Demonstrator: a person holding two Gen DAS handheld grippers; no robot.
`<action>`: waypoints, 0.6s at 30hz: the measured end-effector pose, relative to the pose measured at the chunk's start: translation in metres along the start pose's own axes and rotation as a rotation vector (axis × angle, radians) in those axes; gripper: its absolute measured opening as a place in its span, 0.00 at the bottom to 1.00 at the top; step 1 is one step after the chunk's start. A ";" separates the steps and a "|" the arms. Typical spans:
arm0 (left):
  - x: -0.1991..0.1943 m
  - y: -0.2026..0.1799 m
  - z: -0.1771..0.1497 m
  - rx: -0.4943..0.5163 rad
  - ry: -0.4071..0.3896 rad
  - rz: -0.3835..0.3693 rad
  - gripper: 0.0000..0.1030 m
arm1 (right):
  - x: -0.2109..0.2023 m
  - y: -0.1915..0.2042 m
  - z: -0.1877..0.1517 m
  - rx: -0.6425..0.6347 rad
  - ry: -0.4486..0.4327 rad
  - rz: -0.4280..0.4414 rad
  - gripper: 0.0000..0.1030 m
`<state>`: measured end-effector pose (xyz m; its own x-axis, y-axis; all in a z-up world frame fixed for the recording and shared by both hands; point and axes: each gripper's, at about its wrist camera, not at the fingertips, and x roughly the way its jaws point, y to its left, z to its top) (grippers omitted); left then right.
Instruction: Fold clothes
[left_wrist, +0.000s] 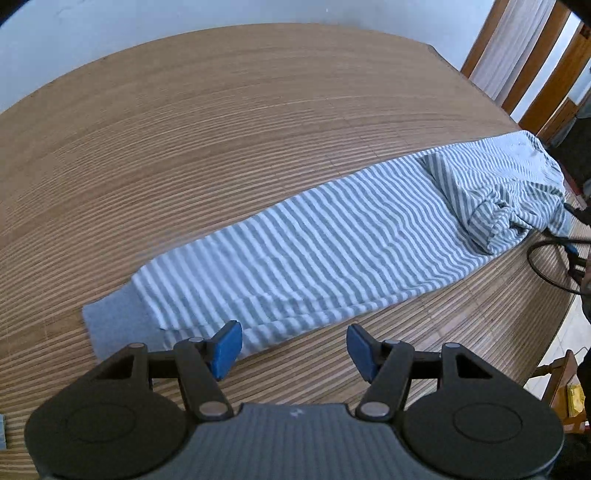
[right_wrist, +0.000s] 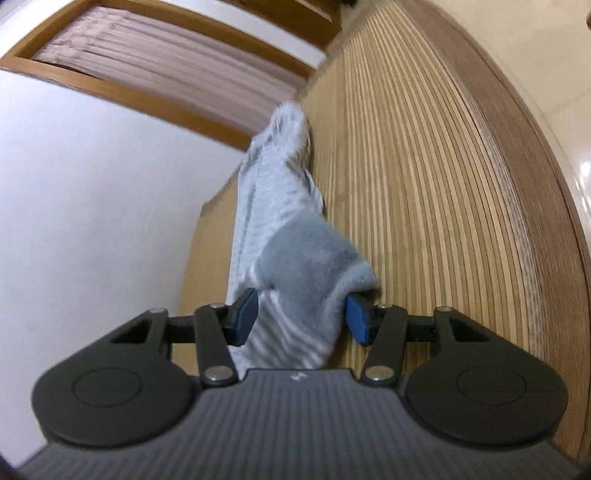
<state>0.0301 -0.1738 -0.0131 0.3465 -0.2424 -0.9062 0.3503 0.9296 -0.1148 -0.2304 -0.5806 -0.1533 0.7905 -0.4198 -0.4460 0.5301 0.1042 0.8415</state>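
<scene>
A grey-and-white striped garment (left_wrist: 325, 251) lies folded into a long strip across the wooden table (left_wrist: 184, 122), with a plain grey hem at its near left end and a bunched sleeve at its far right end. My left gripper (left_wrist: 293, 349) is open and empty, just above the strip's near edge. In the right wrist view the same garment (right_wrist: 288, 236) runs away from the camera. My right gripper (right_wrist: 303, 319) is open, its blue pads (right_wrist: 245, 314) on either side of the garment's grey end without closing on it.
A wall borders the table's far side. Wooden window frames with pale curtains (left_wrist: 517, 55) stand at the far right. A black cable (left_wrist: 546, 258) loops at the table's right edge. A wooden stool (left_wrist: 565, 387) stands below the table's right rim.
</scene>
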 end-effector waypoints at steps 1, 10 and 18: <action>0.001 0.000 0.000 -0.004 0.001 0.004 0.63 | 0.002 0.000 0.001 -0.014 -0.007 0.008 0.49; 0.002 0.004 -0.003 -0.041 0.002 0.012 0.63 | -0.010 0.028 0.003 -0.363 -0.033 0.061 0.21; -0.012 0.028 -0.014 -0.085 -0.024 0.030 0.63 | -0.076 0.140 -0.070 -0.921 0.094 0.406 0.21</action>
<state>0.0237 -0.1405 -0.0114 0.3770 -0.2195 -0.8998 0.2642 0.9566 -0.1227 -0.1949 -0.4714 -0.0228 0.9637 -0.1288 -0.2338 0.2143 0.8955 0.3901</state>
